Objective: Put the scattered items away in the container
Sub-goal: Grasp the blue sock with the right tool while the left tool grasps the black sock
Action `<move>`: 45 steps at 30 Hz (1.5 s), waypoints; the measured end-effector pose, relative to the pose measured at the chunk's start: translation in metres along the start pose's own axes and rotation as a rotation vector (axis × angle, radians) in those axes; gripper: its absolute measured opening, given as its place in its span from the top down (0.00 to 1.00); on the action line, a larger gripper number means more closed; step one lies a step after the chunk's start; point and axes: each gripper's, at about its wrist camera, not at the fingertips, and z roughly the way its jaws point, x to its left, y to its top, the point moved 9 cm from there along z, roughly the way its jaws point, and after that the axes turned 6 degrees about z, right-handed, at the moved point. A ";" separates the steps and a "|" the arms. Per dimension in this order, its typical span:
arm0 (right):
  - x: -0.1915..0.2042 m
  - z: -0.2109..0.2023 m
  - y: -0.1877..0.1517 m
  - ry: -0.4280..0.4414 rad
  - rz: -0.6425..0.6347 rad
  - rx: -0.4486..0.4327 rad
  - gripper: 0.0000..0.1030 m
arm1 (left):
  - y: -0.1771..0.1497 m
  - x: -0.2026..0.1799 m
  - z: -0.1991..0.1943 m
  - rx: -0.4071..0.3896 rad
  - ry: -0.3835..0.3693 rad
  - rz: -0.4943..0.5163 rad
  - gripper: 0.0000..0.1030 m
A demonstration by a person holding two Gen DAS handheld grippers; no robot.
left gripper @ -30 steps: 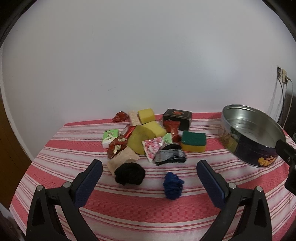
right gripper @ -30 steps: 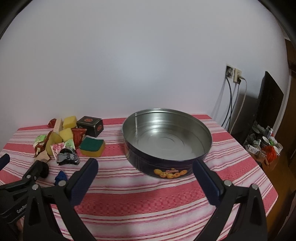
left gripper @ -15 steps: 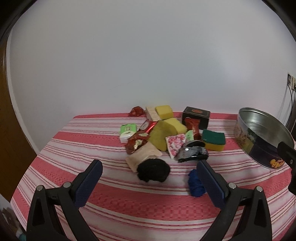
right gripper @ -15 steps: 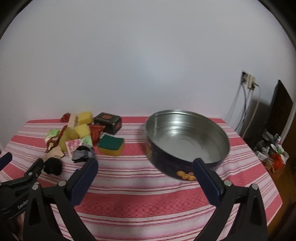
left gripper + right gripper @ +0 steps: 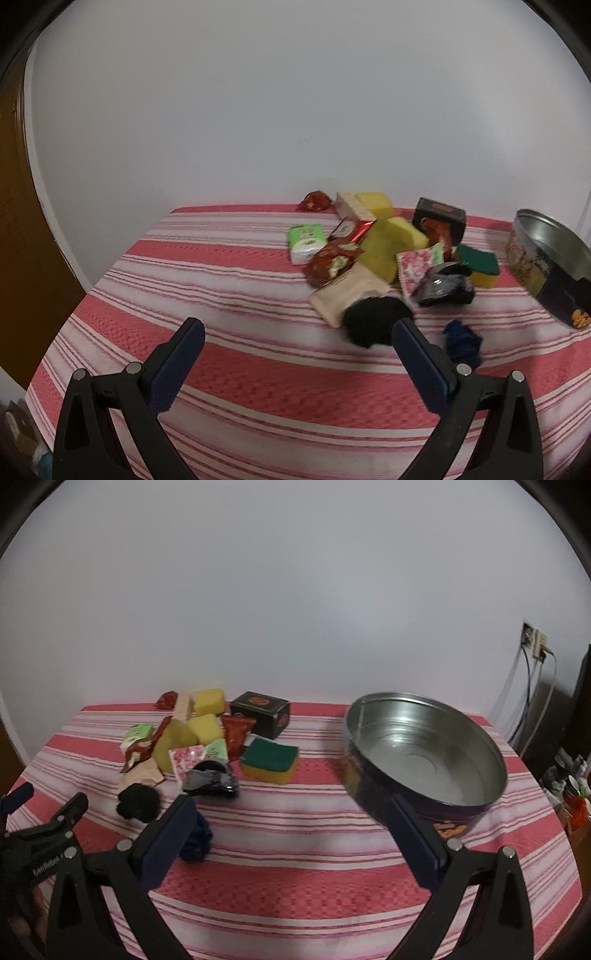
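The desk, covered by a red-and-white striped cloth point(image 5: 295, 834), carries everything. On its right side stands the round silver metal tin with a dark printed wall point(image 5: 424, 753), empty and tilted toward the camera. Well apart to its left lies the heap of scattered items: yellow foam sponge blocks point(image 5: 388, 243), a green-topped yellow scouring sponge point(image 5: 269, 762) nearest the tin, a black printed carton point(image 5: 260, 712) at the back, and red foil snack packets point(image 5: 332, 258). In front of the heap sit a black yarn ball point(image 5: 373, 319) and a smaller blue yarn bundle point(image 5: 461, 341). The left gripper point(image 5: 295, 332) and right gripper point(image 5: 291, 805) both hover above the cloth, jaws released and holding nothing.
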 end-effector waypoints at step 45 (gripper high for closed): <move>0.022 0.095 -0.058 0.207 -0.001 0.222 0.65 | 0.003 -0.082 0.081 0.147 -0.156 0.114 0.34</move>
